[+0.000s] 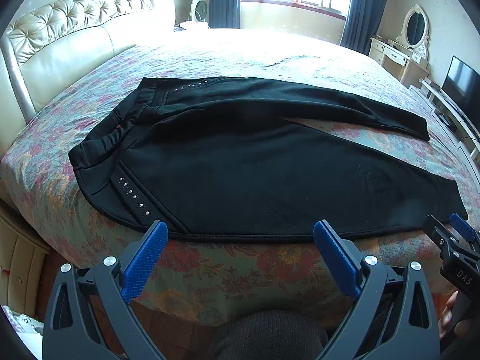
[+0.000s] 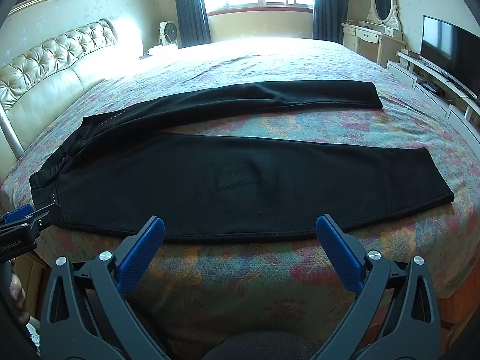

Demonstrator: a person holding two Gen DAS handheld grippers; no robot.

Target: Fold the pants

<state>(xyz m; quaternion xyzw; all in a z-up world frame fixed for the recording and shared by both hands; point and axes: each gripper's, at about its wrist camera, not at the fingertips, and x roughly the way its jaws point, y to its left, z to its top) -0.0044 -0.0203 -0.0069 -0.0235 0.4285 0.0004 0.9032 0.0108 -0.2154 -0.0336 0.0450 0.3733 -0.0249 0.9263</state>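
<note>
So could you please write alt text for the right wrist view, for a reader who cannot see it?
Black pants lie spread flat on a floral bedspread, waistband to the left and both legs splayed apart to the right. The open right gripper hovers at the near hem, empty, with the left gripper at the left edge.

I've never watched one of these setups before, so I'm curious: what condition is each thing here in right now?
pants: unfolded, lying flat on the bed, legs spread apart.
left gripper: open, empty, at the near hem.
right gripper: open, empty, at the near edge of the pants.
bedspread: laid out smooth under the pants.
curtains: drawn open, daylight coming in.
television: screen dark.
</note>
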